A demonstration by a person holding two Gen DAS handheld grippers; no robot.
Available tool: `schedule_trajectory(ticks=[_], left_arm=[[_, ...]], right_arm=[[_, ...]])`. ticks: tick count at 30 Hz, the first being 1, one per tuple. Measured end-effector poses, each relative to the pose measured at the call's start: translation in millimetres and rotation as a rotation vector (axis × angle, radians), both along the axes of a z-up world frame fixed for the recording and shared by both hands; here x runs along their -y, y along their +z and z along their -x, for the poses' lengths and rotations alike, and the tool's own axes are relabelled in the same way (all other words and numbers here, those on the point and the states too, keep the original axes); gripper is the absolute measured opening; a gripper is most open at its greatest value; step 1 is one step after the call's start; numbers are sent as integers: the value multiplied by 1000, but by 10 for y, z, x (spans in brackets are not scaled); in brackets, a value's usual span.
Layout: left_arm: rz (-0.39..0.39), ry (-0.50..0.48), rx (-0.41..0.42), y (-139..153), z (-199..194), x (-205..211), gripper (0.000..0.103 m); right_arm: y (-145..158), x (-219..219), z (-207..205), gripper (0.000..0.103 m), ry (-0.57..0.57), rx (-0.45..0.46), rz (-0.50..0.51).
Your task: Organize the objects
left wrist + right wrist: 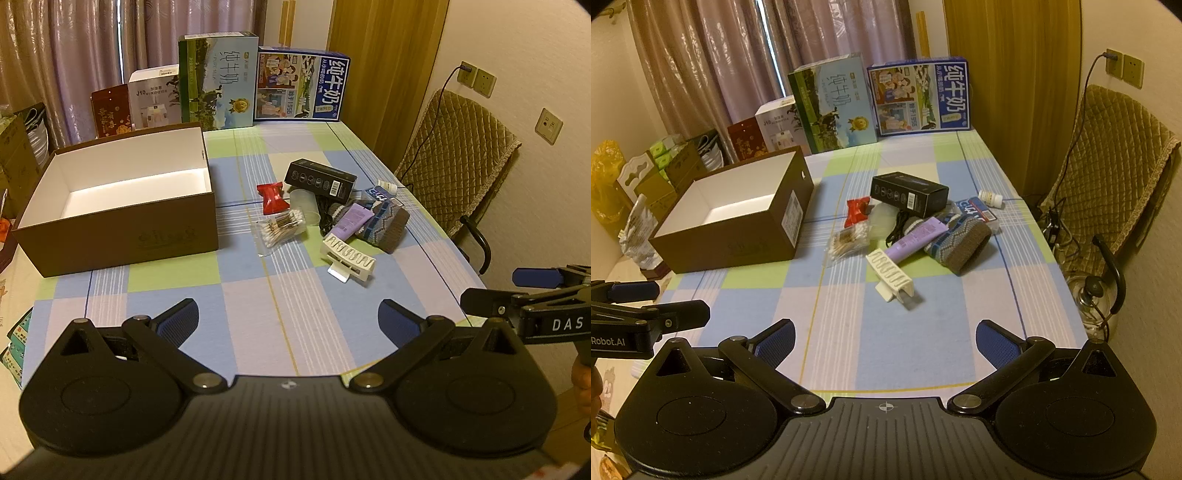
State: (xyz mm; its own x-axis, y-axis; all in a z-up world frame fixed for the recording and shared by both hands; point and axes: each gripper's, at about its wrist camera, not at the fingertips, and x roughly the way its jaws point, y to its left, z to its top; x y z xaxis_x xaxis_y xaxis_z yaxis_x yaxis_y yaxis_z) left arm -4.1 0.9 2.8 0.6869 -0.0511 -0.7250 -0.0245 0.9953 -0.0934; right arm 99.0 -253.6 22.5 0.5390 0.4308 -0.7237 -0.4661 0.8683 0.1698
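My view: a dim, warm-lit room

Past the table's [280,325] far edge I see mauve curtains [74,55]; a quilted chair [1115,155] stands off its right edge, below wall sockets [1124,66].

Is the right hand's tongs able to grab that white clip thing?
Probably yes: the right tongs are open and empty, and the white ridged plastic clip lies nearest, with only bare checked tablecloth between.
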Motion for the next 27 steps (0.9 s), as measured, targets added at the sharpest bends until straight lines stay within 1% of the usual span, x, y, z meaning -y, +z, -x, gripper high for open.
schedule_trajectory(ticks=[10,21,27], left_arm=[[2,-4,-6,-47,-57,49,102],[6,12,-14,-75,-112,19,102],[11,18,-22,-88,-150,-6,102]], right_arm=[[-3,-5,-15,101,2,0,2],[-3,-6,-30,101,3,0,2],[-39,-25,-115,101,7,-7,3]])
